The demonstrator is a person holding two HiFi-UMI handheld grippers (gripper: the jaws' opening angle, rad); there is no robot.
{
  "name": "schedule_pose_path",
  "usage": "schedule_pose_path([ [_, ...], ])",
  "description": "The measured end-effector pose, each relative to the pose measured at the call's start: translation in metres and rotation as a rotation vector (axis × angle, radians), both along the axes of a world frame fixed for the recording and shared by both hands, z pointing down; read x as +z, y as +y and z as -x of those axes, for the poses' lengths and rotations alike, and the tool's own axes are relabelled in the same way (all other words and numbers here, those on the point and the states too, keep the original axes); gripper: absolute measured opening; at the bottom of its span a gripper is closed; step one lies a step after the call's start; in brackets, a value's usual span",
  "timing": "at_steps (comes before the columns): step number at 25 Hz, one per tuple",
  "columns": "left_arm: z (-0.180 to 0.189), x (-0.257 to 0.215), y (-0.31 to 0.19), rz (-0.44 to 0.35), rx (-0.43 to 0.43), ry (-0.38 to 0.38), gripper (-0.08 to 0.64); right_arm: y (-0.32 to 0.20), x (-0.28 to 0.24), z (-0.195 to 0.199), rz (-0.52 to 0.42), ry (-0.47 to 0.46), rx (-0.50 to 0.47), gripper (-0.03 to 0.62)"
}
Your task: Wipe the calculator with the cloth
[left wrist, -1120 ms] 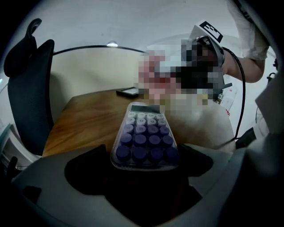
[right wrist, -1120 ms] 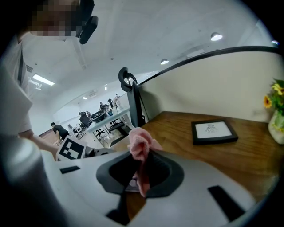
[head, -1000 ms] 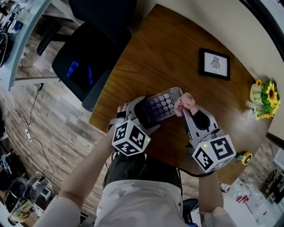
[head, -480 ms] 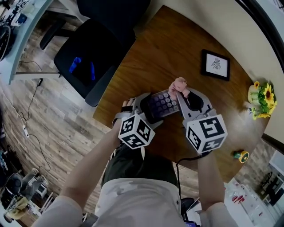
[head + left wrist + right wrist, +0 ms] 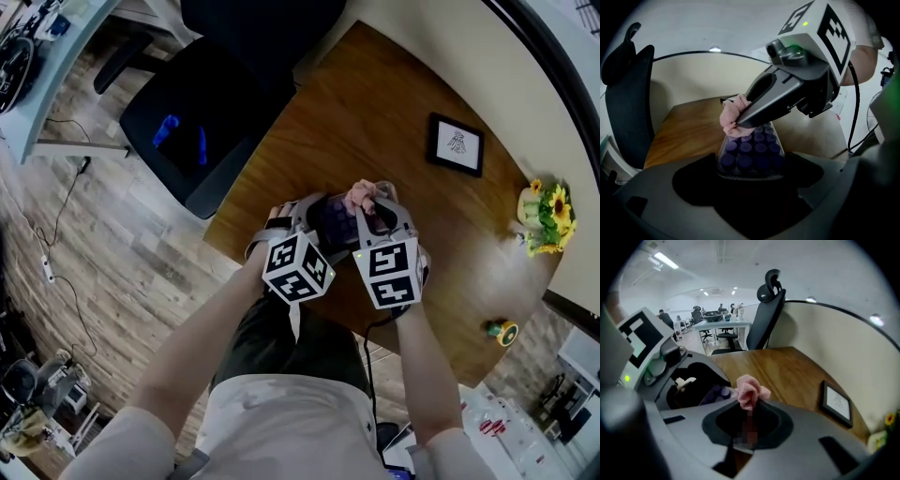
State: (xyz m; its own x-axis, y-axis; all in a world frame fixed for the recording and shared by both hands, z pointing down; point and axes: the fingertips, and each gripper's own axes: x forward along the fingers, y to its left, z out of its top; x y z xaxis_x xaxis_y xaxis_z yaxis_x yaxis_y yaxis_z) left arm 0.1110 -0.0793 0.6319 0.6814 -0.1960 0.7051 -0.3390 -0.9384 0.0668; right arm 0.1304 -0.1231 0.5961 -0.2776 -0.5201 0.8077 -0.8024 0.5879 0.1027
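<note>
The calculator [image 5: 750,152], clear-cased with purple keys, is held above the wooden table [image 5: 403,103] with my left gripper [image 5: 749,180] shut on its near end. In the head view the calculator [image 5: 336,217] shows between the two grippers. A small pink cloth [image 5: 733,118] is pinched at the tips of my right gripper [image 5: 748,405], which is shut on it. The cloth [image 5: 750,391] presses on the calculator's key field, toward its left side. From the head view the cloth [image 5: 361,196] sits at the calculator's far edge, and my right gripper [image 5: 367,208] lies close beside my left gripper [image 5: 319,223].
A black-framed picture [image 5: 456,143] lies flat on the table's far part. Yellow sunflowers in a pot [image 5: 544,217] stand at the right edge, with a small yellow-green object [image 5: 499,330] nearer the front. A black office chair [image 5: 202,141] stands left of the table.
My right gripper with the cloth has moved left across the calculator's keys, closing in beside my left gripper. The left gripper and calculator have shifted slightly up and right in the view.
</note>
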Motion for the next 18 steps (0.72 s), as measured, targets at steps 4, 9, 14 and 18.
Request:
schedule_pose_path([
  [4,0.002,0.000,0.001,0.000,-0.002,0.000,0.486,0.013,0.001,-0.004,0.002,0.030,0.023,0.044],
  [9,0.000,-0.001,0.001,-0.002,-0.004,0.000,0.486,0.032,0.002,-0.017,0.049,0.006,0.034,0.043],
  [14,0.001,-0.001,0.002,0.003,0.002,0.000,0.486,0.046,0.002,-0.026,0.109,0.029,0.016,0.043],
  [18,0.004,-0.002,0.001,0.003,0.001,0.000,0.486,0.069,0.006,-0.044,0.247,0.050,0.018,0.043],
])
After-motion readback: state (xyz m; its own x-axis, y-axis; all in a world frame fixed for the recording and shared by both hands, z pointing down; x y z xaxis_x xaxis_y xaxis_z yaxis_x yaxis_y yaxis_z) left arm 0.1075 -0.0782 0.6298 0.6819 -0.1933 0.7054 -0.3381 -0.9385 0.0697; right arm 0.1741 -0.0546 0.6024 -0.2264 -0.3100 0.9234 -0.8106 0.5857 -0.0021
